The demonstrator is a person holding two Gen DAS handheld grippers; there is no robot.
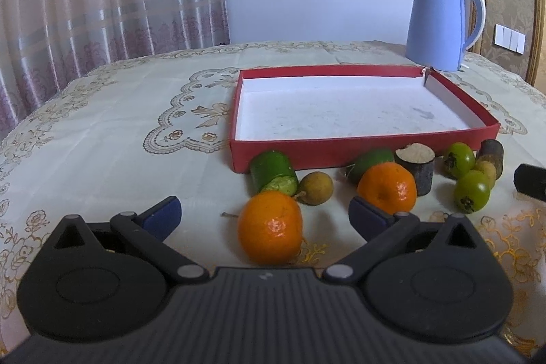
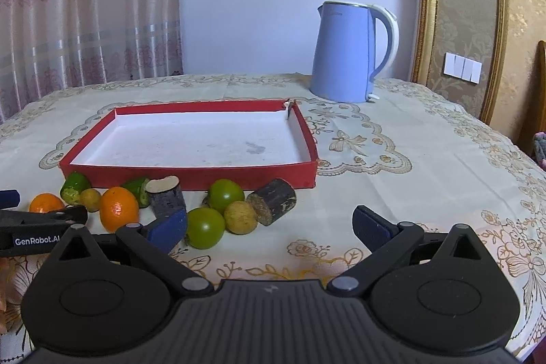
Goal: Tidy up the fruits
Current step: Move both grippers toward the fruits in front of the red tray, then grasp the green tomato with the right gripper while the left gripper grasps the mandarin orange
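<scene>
Both the left gripper and right gripper gape wide, grasping nothing; glossy round oranges, smooth green fruits and rough cylindrical cane pieces lie before the shallow red cardboard tray

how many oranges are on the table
2. One orange lies nearest the left tool, between its open fingers. The other orange sits further right, in front of the red box, beside a dark cut piece. None seems hidden.
</scene>
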